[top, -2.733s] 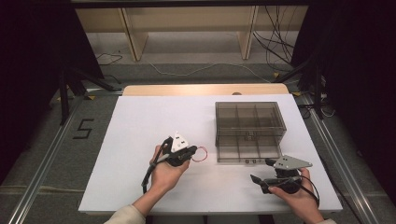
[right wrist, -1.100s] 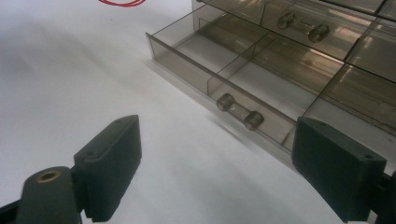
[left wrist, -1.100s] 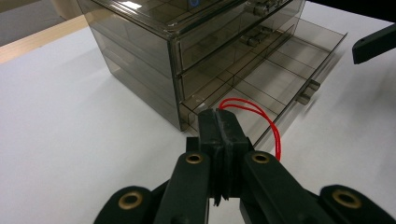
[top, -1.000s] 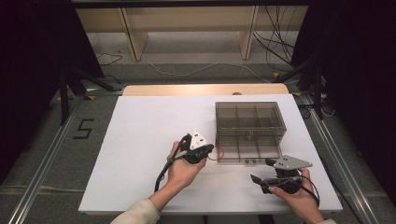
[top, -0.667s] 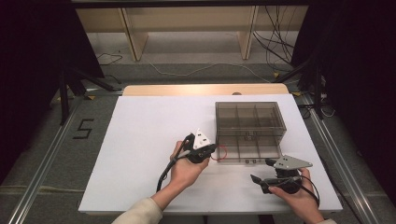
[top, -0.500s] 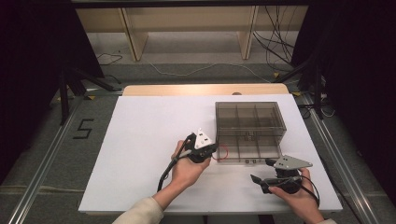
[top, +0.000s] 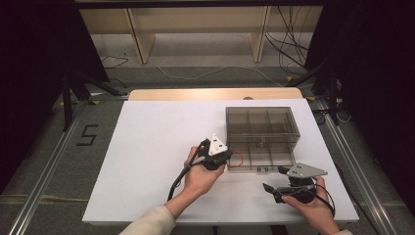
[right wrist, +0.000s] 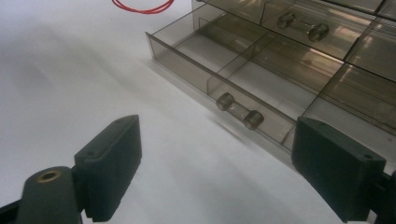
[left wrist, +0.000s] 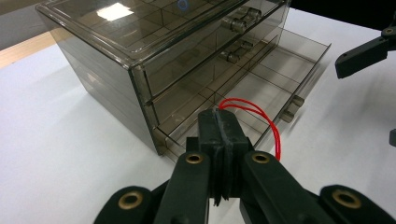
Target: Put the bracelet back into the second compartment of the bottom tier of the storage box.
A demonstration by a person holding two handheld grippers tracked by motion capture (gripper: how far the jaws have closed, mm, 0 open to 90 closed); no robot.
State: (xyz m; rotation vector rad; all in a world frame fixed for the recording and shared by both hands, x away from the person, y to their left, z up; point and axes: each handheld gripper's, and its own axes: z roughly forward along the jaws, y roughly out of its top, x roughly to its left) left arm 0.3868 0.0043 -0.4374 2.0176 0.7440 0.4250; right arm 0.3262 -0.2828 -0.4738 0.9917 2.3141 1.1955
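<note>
A smoky clear drawer box (top: 262, 122) stands on the white table, its bottom drawer (top: 259, 164) pulled out toward me. My left gripper (top: 226, 155) is at the drawer's left end, shut on a thin red loop (top: 238, 158). In the left gripper view the pressed-together jaws (left wrist: 219, 126) pinch the red loop (left wrist: 264, 116), which arcs over the open drawer (left wrist: 275, 79). My right gripper (top: 275, 179) rests open on the table just in front of the drawer. In the right gripper view its wide-apart pads (right wrist: 114, 156) face the drawer's handle (right wrist: 237, 110), with nothing between them.
The white table top (top: 147, 147) has free room left of the box. A floor mark "5" (top: 87, 135) and metal rails lie at the left. Shelving and cables sit beyond the far edge.
My left gripper has carried the red loop rightward, from the table's middle to the open drawer's left end. The right gripper has stayed put.
</note>
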